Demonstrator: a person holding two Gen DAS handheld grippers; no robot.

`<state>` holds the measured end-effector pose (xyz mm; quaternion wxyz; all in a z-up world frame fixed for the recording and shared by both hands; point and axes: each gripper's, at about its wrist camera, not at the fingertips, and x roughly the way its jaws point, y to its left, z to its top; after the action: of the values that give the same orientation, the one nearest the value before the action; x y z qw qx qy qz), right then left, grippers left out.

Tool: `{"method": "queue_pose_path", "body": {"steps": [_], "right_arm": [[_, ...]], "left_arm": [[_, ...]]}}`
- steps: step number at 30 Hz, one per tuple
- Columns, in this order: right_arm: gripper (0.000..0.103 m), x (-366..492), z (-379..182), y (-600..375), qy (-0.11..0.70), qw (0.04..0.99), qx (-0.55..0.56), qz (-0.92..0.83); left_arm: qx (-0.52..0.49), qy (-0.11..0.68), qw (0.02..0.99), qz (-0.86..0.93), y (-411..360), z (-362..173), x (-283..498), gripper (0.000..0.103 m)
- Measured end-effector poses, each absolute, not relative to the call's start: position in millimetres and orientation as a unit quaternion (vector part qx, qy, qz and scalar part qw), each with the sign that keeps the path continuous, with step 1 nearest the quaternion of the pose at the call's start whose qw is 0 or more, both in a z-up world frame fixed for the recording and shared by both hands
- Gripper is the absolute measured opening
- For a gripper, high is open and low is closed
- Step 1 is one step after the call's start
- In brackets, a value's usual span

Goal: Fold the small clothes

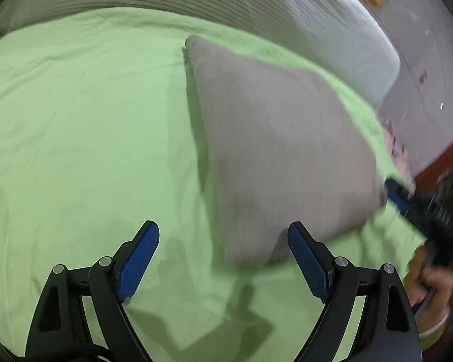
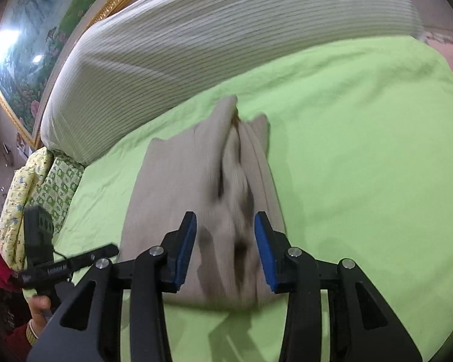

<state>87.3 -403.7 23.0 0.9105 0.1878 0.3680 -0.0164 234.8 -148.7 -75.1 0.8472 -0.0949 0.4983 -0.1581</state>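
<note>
A beige knitted garment (image 1: 274, 138) lies on the green bedsheet (image 1: 75, 120), blurred by motion. My left gripper (image 1: 223, 235) is open and empty, just in front of the garment's near edge. The right gripper (image 1: 398, 196) shows at the garment's right corner in the left wrist view. In the right wrist view the garment (image 2: 196, 175) is bunched into folds, and my right gripper (image 2: 225, 226) hangs over its near end with its jaws apart around a fold; a grip on the cloth cannot be told. The left gripper's body (image 2: 66, 265) shows at the left.
A white ribbed bolster (image 2: 211, 30) lies along the far side of the bed. A gold-framed floral picture (image 2: 45, 30) hangs behind it. Patterned yellow and green bedding (image 2: 30, 187) sits at the bed's left end. A person's hand (image 1: 432, 283) holds the right gripper.
</note>
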Motion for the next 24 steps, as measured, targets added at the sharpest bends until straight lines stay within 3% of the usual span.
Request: {"method": "queue_pose_path", "body": {"steps": [6, 10, 12, 14, 16, 21, 24], "right_arm": [[0.041, 72.9, 10.4, -392.2, 0.364, 0.906, 0.214, -0.018], [0.041, 76.9, 3.3, -391.6, 0.37, 0.903, 0.219, -0.02], [0.026, 77.0, 1.5, -393.2, 0.37, 0.901, 0.227, -0.019], [0.017, 76.7, 0.3, -392.2, 0.372, 0.9, 0.225, -0.019], [0.014, 75.7, 4.4, -390.0, 0.367, 0.903, 0.223, -0.015], [0.011, 64.4, 45.6, -394.6, 0.311, 0.926, 0.213, -0.017], [0.011, 65.8, 49.8, -401.9, 0.321, 0.927, 0.189, -0.037]], "left_arm": [[-0.067, 0.496, 0.856, -0.131, -161.6, -86.8, 220.2, 0.088], [-0.064, 0.487, 0.864, -0.11, -164.4, -86.7, 228.3, 0.079], [-0.054, 0.489, 0.864, -0.105, -167.4, -91.0, 229.4, 0.059], [-0.058, 0.494, 0.859, -0.125, -170.9, -95.4, 231.5, 0.029], [-0.063, 0.494, 0.857, -0.133, -176.3, -93.9, 234.0, 0.017], [-0.003, 0.468, 0.874, -0.13, -197.9, -75.2, 226.1, 0.016], [0.009, 0.474, 0.872, -0.122, -202.1, -84.9, 225.1, 0.016]]}}
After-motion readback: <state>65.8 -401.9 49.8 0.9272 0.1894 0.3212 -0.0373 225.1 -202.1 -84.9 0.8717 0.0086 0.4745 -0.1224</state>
